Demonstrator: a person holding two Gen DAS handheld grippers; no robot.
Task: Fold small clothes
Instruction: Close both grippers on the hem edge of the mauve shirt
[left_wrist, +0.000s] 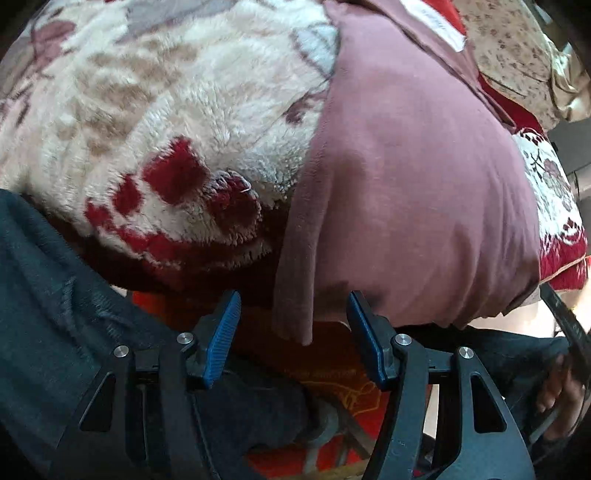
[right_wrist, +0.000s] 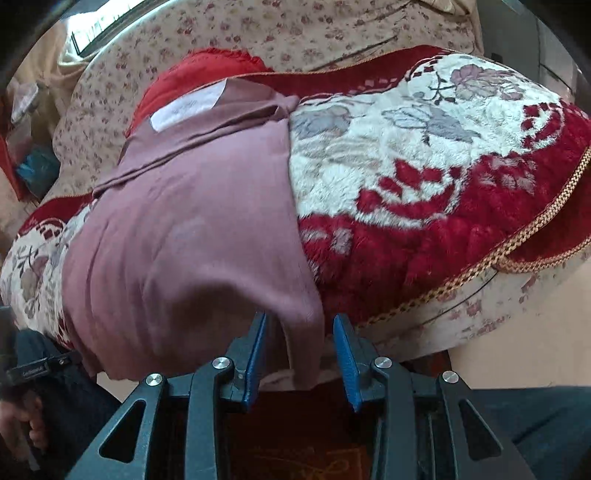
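Your plush red-and-cream blanket (right_wrist: 424, 177) covers the bed, and the mauve garment (left_wrist: 406, 177) lies flat on it, its near hem hanging over the edge at 6 o'clock. Your left gripper (left_wrist: 293, 339) and right gripper (right_wrist: 300, 354) are both spread wide, each straddling a hem corner, gripping nothing.

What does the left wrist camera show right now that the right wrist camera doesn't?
Only the left wrist view shows the left gripper, jaws open around the near left corner of the pink garment, and the orange-red item below it.

Only the right wrist view shows the right gripper, jaws open around the garment's near right corner, the blanket's braided gold edging, and the blue item at far left.

Both show the garment lying on the plush red-and-cream blanket, with its white label at the far end.
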